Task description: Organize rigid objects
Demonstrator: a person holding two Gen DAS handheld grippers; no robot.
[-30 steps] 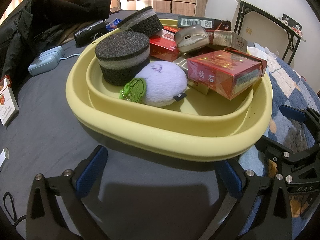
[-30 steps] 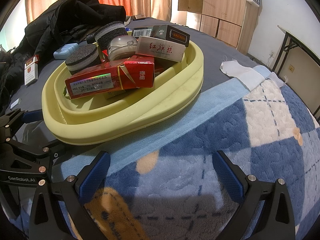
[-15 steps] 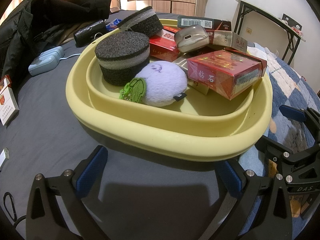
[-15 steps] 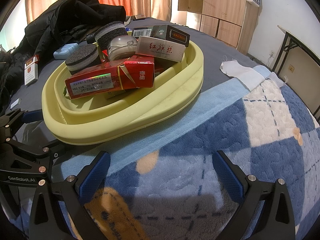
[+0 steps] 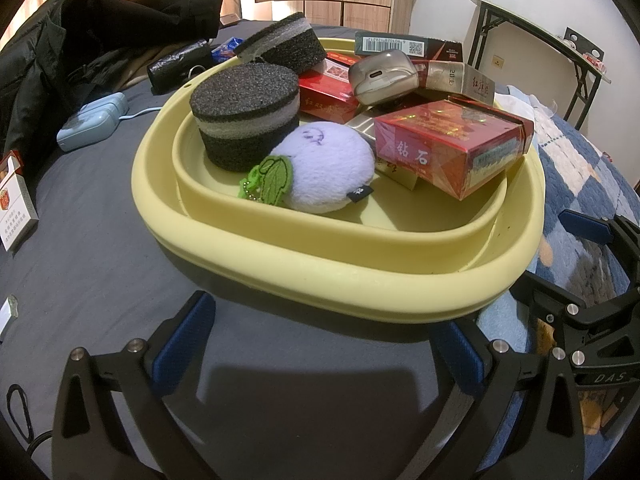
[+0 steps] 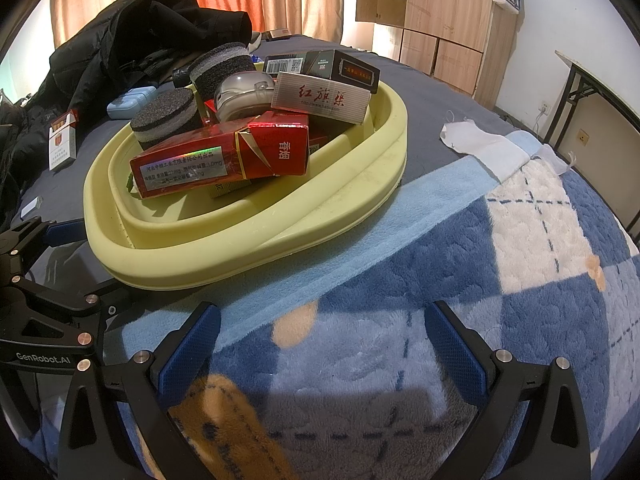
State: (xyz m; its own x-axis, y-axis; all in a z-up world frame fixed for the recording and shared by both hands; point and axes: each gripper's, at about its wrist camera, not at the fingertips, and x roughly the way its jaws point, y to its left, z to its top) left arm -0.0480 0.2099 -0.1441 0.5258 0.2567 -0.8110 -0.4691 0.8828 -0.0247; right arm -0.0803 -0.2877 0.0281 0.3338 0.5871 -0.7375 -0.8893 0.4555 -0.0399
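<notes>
Left tongs (image 5: 320, 344): released, blue pads spread wide, nothing between them; held low over the dark grey bed sheet (image 5: 100, 272), just short of the near rim of the yellow basin (image 5: 360, 280). Right tongs (image 6: 320, 344): also released, pads wide apart, empty; held over the blue-and-white checked blanket (image 6: 460, 280), basin (image 6: 280, 248) ahead and to the left. Each tool visible at the edge of the other's view.

Basin: sits on the bed, one side on the grey sheet, the other at the pale blue border of the blanket. Stepped wall, inner rim inside outer rim.

Contents, left wrist view:
- Round black-and-grey sponge (image 5: 246, 120), upright, at the left of the basin.
- Second sponge of same kind (image 5: 286, 42), tilted, behind the first, against the far rim.
- Lilac plush ball (image 5: 324, 168) with green leaf tag, front centre, touching the first sponge.
- Red cigarette pack (image 5: 452, 148), tilted, on the right, resting on other packs.
- Grey earbud case (image 5: 384, 76) on top of the pile, centre back.
- Silver pack (image 6: 320, 98) and black pack with barcode (image 6: 320, 64) stacked at the far side.

Outside the basin: pale blue device (image 5: 92, 122) with cable and white-and-red cigarette pack (image 5: 14, 204) on the sheet, left; black jacket (image 5: 100, 28) heaped behind; white cloth (image 6: 480, 144) on the sheet to the right; folding table (image 5: 540, 40) by the wall.
</notes>
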